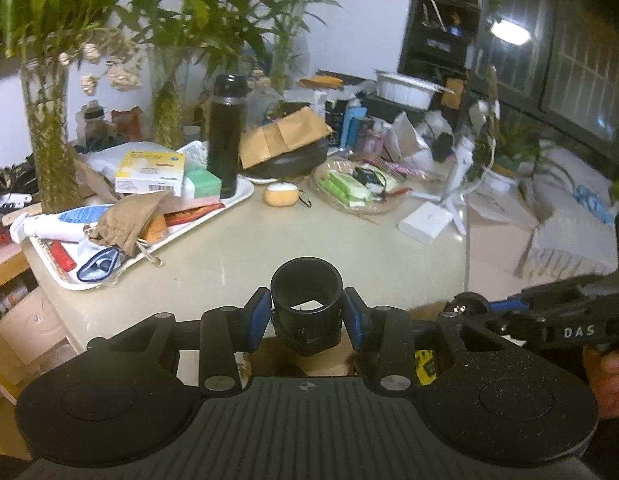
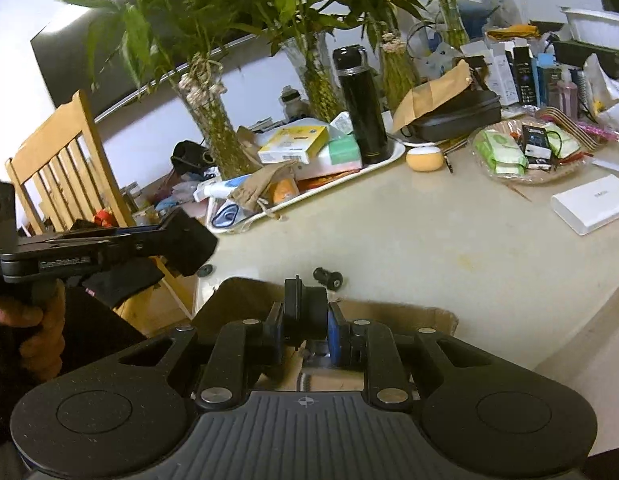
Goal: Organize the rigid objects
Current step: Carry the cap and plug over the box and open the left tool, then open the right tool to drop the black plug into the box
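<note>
A black hollow plastic cylinder (image 1: 306,304), open end up and with a squarish base below, is clamped between the blue pads of the left gripper (image 1: 307,314), above the near edge of the beige tabletop (image 1: 329,240). A second piece, a black disc-shaped plastic part (image 2: 305,312) with a flat flange, is pinched edge-on between the nearly closed pads of the right gripper (image 2: 303,326). Both pieces are held over an open brown cardboard box (image 2: 397,312) just beside the table's near edge. A small black plastic cap (image 2: 328,278) is seen lying on its side on the tabletop, just beyond the box. In the left wrist view, the right gripper is seen at the far right with a hand (image 1: 611,380) around its handle; in the right wrist view, the left gripper (image 2: 185,246) is seen at the left, gripped by the other hand (image 2: 37,332).

Further back, a white rectangular tray (image 1: 245,190) is crowded with a tall black flask (image 1: 226,136), a yellow-and-white carton (image 1: 149,172), a tan drawstring pouch (image 1: 125,216) and a white tube (image 1: 57,224). A round orange-and-white case (image 1: 280,194) is set between the tray and a clear shallow dish (image 1: 349,188) of green packets. A flat white box (image 1: 425,222) lies well to the right. Glass vases of green bamboo stalks (image 1: 49,128) are lined up along the wall.
</note>
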`<act>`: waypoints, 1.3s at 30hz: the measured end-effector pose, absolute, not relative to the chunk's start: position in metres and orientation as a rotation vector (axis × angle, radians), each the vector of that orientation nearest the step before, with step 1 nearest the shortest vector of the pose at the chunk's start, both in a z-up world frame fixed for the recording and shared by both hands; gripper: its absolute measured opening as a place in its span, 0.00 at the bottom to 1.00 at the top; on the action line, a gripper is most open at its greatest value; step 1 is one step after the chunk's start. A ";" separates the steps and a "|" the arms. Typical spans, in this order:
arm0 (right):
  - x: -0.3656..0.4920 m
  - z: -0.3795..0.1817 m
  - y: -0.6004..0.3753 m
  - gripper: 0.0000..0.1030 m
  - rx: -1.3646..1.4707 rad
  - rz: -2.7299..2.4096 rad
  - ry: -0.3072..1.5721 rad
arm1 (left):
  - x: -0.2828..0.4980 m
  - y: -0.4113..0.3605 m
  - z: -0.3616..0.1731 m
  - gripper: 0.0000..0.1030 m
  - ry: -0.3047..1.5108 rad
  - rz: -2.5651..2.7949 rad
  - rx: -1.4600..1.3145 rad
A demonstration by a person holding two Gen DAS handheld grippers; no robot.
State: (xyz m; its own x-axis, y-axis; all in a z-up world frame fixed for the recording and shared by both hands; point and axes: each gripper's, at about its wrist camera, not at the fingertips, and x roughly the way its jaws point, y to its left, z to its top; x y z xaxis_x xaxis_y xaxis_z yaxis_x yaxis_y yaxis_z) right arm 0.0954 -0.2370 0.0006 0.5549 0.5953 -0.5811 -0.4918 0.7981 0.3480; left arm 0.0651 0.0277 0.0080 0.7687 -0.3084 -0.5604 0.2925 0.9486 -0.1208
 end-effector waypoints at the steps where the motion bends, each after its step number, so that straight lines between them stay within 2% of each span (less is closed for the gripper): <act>1: 0.094 0.000 -0.237 0.23 0.148 0.644 0.742 | 0.065 0.024 0.006 0.37 0.615 -0.328 -0.013; 12: 0.089 -0.001 -0.242 0.23 0.170 0.650 0.725 | 0.079 0.006 -0.017 0.39 0.672 -0.410 -0.004; 14: 0.089 -0.001 -0.242 0.23 0.164 0.649 0.727 | 0.079 0.006 -0.018 0.44 0.676 -0.415 -0.007; 16: 0.089 -0.001 -0.241 0.23 0.160 0.647 0.731 | 0.075 0.009 -0.017 0.57 0.657 -0.393 -0.009; 19: 0.090 -0.002 -0.238 0.23 0.153 0.639 0.741 | 0.071 0.014 -0.015 0.64 0.641 -0.353 -0.025; 39: 0.088 -0.008 -0.205 0.23 0.018 0.677 0.800 | 0.067 0.032 -0.022 0.64 0.701 -0.177 0.008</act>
